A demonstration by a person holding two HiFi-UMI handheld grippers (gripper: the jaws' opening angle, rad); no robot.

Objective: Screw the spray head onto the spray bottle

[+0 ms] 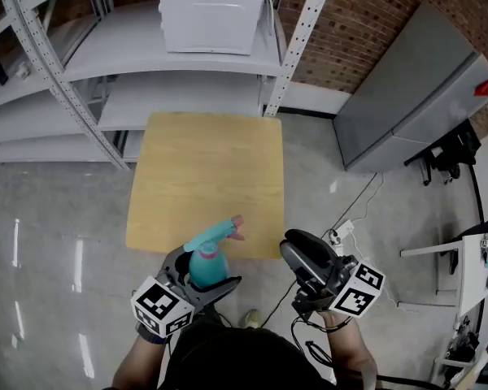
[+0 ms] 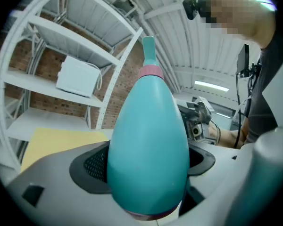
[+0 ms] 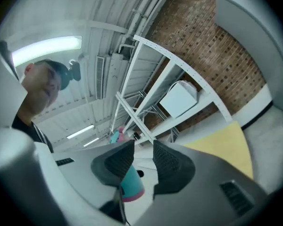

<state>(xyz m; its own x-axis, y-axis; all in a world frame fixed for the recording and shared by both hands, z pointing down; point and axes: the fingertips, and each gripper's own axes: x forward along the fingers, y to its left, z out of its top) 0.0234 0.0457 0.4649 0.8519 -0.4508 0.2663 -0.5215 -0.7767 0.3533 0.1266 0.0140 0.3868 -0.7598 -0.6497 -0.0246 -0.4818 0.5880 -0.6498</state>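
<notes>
Teal plastic spray bottle (image 2: 148, 149), with a pink collar (image 2: 151, 71) at its neck and the teal spray head (image 1: 220, 232) above it, pink at the nozzle tip. The bottle was clamped by its body between the two dark pads of the left gripper (image 1: 203, 276), which pressed on either flank. It was held in the air over the near edge of the pale wooden table (image 1: 203, 161), tilted so that the head pointed away from me. Nothing rested on the table itself.

The right gripper (image 3: 144, 149) stood to the right of the bottle, near it but not touching. Its jaws were a narrow gap apart and held nothing; the bottle showed only beyond them.

I judged the head to be already seated on the neck, with no gap visible at the collar, so the step in hand was the tightening or its check. I could not tell whether the thread was fully home.

The next move would call for bringing the right gripper across to the collar, closing it squarely there rather than on the trigger, and turning while the left gripper kept the body from rotating. The smooth, tapering body might slip in the pads under that torque.

Behind the table stood a white metal shelving rack (image 1: 81, 80) against a brick wall.
</notes>
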